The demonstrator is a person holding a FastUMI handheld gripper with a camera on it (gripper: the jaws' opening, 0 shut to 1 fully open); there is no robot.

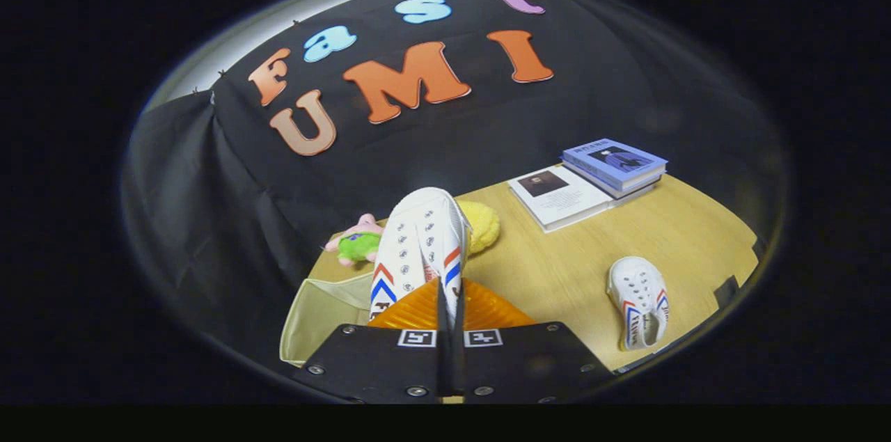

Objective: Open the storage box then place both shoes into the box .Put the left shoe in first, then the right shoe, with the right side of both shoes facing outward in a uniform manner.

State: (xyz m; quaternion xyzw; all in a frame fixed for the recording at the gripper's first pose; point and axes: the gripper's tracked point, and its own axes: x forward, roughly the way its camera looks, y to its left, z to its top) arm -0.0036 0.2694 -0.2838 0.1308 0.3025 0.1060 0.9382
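In the gripper view the tongs stand nearly pressed together, pinching one white shoe between their fingers; only a thin dark slit shows between the two fingers. The held shoe points away from the camera, toe up and forward, its laced top facing the lens, with red and blue chevron stripes on both flanks just above the fingers.

There are two shoes in all. The second shoe lies on the wooden worktop, well apart from the tongs on their right side, opening toward the camera and toe pointing away, with the same red and blue stripes.

One storage box sits just left of the fingers, below the held shoe: a pale cream, fabric-looking container whose open mouth and inner wall are visible. The held shoe hangs beside and slightly above its right rim; whether it touches the box cannot be told.

Beyond the held shoe lie two soft toys: one pink and green plush to its left and one yellow fluffy thing to its right, partly hidden by the shoe.

At the far right of the worktop lie three books: one white-covered book flat, and a stack of two blue books overlapping its far edge.
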